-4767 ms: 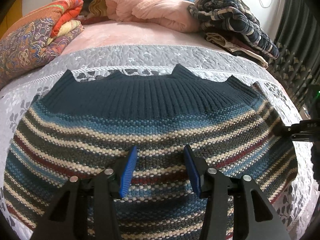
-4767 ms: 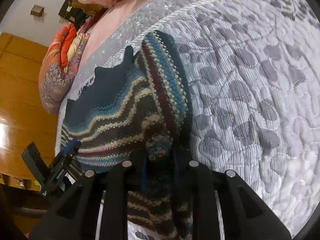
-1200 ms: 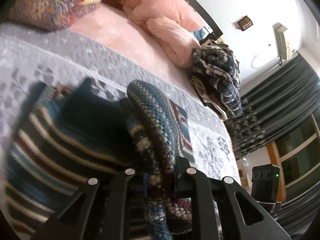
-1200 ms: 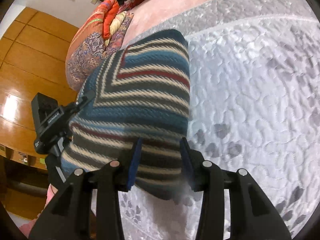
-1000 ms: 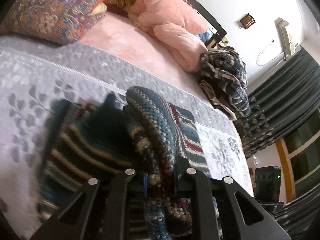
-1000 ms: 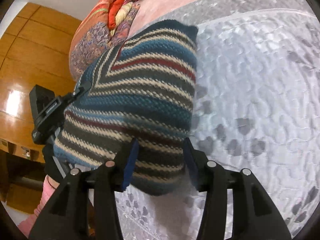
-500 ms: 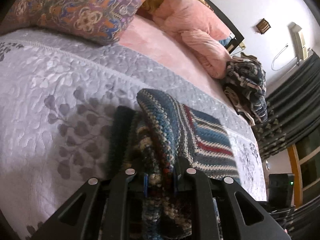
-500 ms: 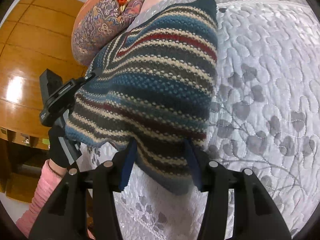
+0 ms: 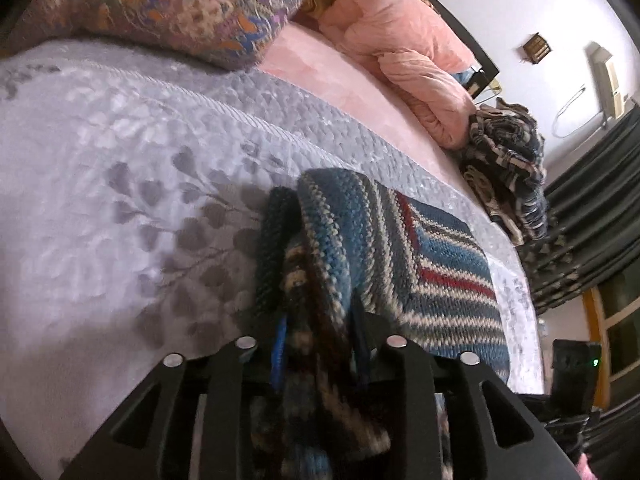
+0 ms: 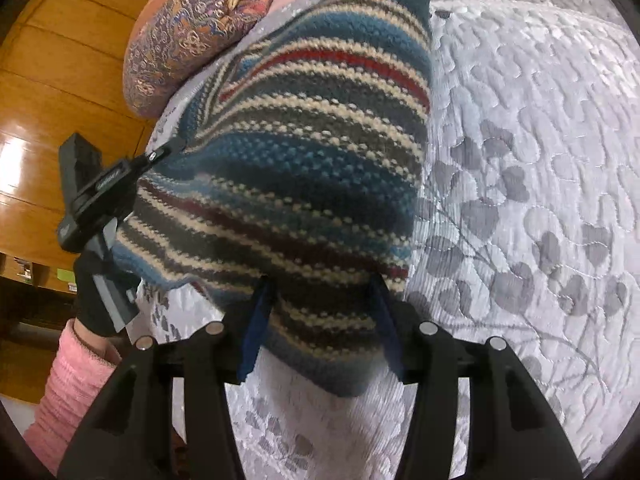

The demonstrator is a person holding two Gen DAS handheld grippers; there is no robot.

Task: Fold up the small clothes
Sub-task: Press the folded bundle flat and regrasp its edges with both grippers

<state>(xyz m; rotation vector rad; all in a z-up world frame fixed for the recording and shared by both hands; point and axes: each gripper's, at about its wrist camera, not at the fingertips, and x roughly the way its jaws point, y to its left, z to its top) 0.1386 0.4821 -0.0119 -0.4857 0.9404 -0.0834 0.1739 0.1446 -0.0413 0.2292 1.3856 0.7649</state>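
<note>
- Striped knit sweater — folded over on the grey quilted bedspread; its near edge dips between and below the right gripper's fingers, so the lower hem is cut off from sight.
- Left gripper — jaws drawn together on a bunched fold of the sweater; the blue pads are almost buried in the knit, and the cloth below the jaws is blurred.
- Right gripper — fingers spread apart, one on each side of the sweater's near edge; whether the pads touch the knit cannot be told.
- In the right wrist view the left gripper shows only from the side, its tips at the sweater's left edge; a black-gloved hand with a pink sleeve holds it, partly cut off by the frame.
- Background, left wrist view: patterned cushion, pink bedding and a heap of plaid clothes at the far side of the bed — details soft.
</note>
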